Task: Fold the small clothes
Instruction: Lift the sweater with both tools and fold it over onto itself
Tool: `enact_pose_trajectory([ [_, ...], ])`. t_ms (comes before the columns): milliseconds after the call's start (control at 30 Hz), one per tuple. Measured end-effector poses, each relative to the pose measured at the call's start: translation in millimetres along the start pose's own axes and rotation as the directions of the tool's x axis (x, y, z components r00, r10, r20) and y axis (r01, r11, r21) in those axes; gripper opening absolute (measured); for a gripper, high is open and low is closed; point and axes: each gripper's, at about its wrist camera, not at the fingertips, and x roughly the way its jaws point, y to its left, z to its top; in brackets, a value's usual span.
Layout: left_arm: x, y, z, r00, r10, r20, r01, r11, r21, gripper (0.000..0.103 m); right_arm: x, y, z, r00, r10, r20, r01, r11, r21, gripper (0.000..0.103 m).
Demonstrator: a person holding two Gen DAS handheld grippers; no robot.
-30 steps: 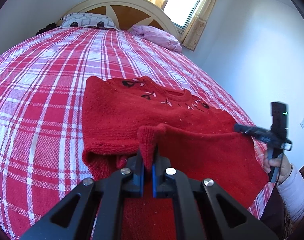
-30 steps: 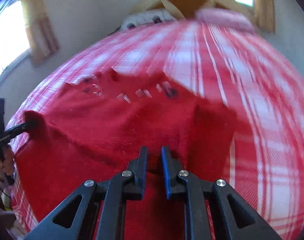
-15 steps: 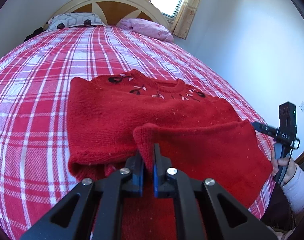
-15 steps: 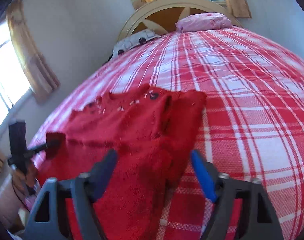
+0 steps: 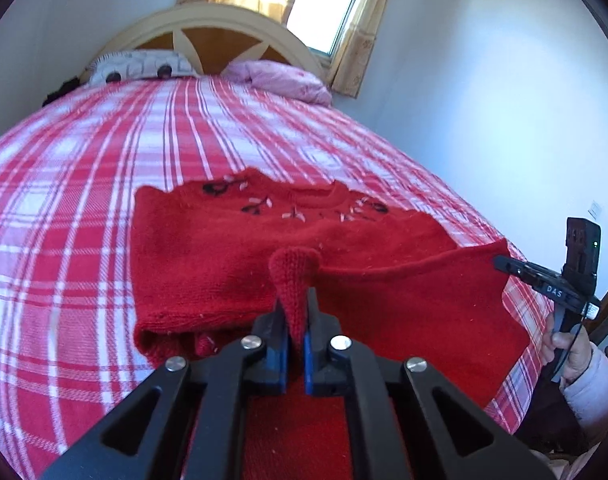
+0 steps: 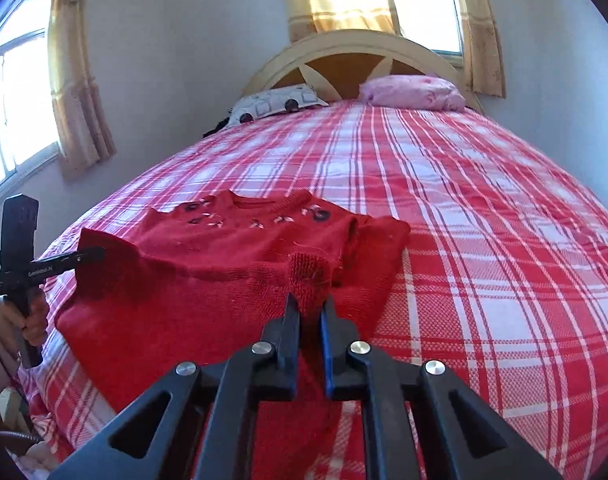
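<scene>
Sweater [image 5: 232, 264]: red knit with dark embroidery near the collar, lying on the plaid bedspread [image 5: 84, 200] at the near end of the bed, collar toward the headboard at 12 o'clock.
Left gripper [image 5: 295, 320]: jaws narrow, pinching a raised corner of the sweater's hem; knit stands up between the pads.
Right gripper [image 6: 308, 312]: jaws have just been closing and now stand narrow on the other hem corner, fabric bunched between them. In the left wrist view it shows at 3 o'clock, tip meeting the hem edge.
Hem: lifted off the bed and stretched as one edge between the two grippers; rest of the body flat on the bedspread.
Sleeves: look already turned in. Left wrist view shows a doubled layer at 9 o'clock of the body; right wrist view shows a folded flap at 2 o'clock.
Done so far (judgement): garment spread out, sides folded inward, both bottom corners gripped.
Left to do (judgement): carry the hem toward the collar, lay it down evenly, let go; possibly one more fold to make it compact.
Progress (judgement): roughly halfway or a bit past.
Background: two pillows [image 6: 412, 90] at the headboard, curtained windows behind; not involved.
</scene>
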Motion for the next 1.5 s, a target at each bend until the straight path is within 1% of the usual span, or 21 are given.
enact_pose_trajectory([
  [200,-23,1,6,0.998,0.002,0.059,0.001,0.999,-0.046,0.005,-15,8,17,0.998,0.032,0.061,-0.032,0.999,0.001,0.008],
  [300,-31,-1,20,0.996,0.019,0.084,-0.015,0.999,-0.037,0.005,-18,9,35,0.995,0.045,0.085,-0.044,0.999,-0.013,0.008],
  [433,-28,4,43,0.994,0.033,0.100,-0.027,0.998,-0.057,0.005,-12,11,68,0.993,0.025,0.112,-0.016,0.997,-0.077,0.008],
  [567,-12,19,74,0.992,0.070,0.102,-0.060,0.994,-0.096,0.005,16,4,107,0.993,-0.019,0.114,0.030,0.995,-0.099,0.008],
  [633,3,29,91,0.991,0.092,0.097,-0.082,0.990,-0.111,0.005,37,-2,123,0.992,-0.048,0.113,0.060,0.993,-0.100,0.008],
  [700,19,38,103,0.989,0.115,0.090,-0.103,0.986,-0.129,0.005,68,-8,135,0.990,-0.101,0.101,0.112,0.988,-0.106,0.008],
  [800,60,55,115,0.982,0.179,0.054,-0.170,0.975,-0.144,0.005,114,-18,134,0.989,-0.141,0.044,0.144,0.985,-0.095,0.008],
  [867,87,65,113,0.978,0.210,-0.003,-0.208,0.967,-0.144,0.005,151,-25,120,0.987,-0.159,-0.031,0.155,0.983,-0.099,0.008],
  [900,102,70,109,0.973,0.229,-0.041,-0.232,0.962,-0.142,0.006,168,-28,110,0.981,-0.179,-0.075,0.172,0.980,-0.098,0.008],
  [967,133,82,96,0.950,0.282,-0.131,-0.299,0.945,-0.134,0.007,191,-33,93,0.963,-0.223,-0.150,0.208,0.972,-0.109,0.008],
  [1000,150,90,86,0.936,0.295,-0.193,-0.323,0.937,-0.136,0.010,200,-35,88,0.955,-0.238,-0.179,0.221,0.969,-0.110,0.008],
  [1033,149,94,87,0.944,0.277,-0.178,-0.306,0.937,-0.167,0.012,204,-37,86,0.950,-0.244,-0.197,0.226,0.968,-0.109,0.008],
  [1067,144,97,89,0.950,0.267,-0.162,-0.295,0.936,-0.190,0.015,203,-38,87,0.950,-0.246,-0.192,0.228,0.967,-0.110,0.008],
  [1100,144,100,90,0.949,0.267,-0.167,-0.298,0.933,-0.203,0.018,202,-36,86,0.950,-0.252,-0.187,0.232,0.965,-0.121,0.008],
  [1200,145,105,86,0.953,0.249,-0.171,-0.283,0.934,-0.217,0.018,201,-33,84,0.946,-0.265,-0.185,0.241,0.960,-0.140,0.008],
  [1267,144,102,85,0.951,0.256,-0.171,-0.289,0.935,-0.205,0.018,201,-35,84,0.945,-0.271,-0.185,0.247,0.959,-0.143,0.010],
  [1367,147,98,85,0.942,0.283,-0.178,-0.314,0.932,-0.182,0.019,199,-40,87,0.943,-0.270,-0.197,0.251,0.961,-0.119,0.018],
  [1400,147,95,86,0.939,0.293,-0.182,-0.324,0.930,-0.172,0.022,196,-42,91,0.945,-0.259,-0.199,0.244,0.965,-0.099,0.018],
  [1433,147,92,90,0.932,0.307,-0.191,-0.338,0.928,-0.157,0.027,186,-45,96,0.951,-0.258,-0.172,0.249,0.966,-0.068,0.018],
  [1467,146,88,93,0.922,0.329,-0.203,-0.359,0.923,-0.135,0.031,166,-46,101,0.954,-0.279,-0.111,0.277,0.960,-0.036,0.018],
  [1500,142,83,94,0.908,0.361,-0.215,-0.389,0.915,-0.107,0.044,152,-46,103,0.954,-0.292,-0.068,0.292,0.956,-0.017,0.021],
])
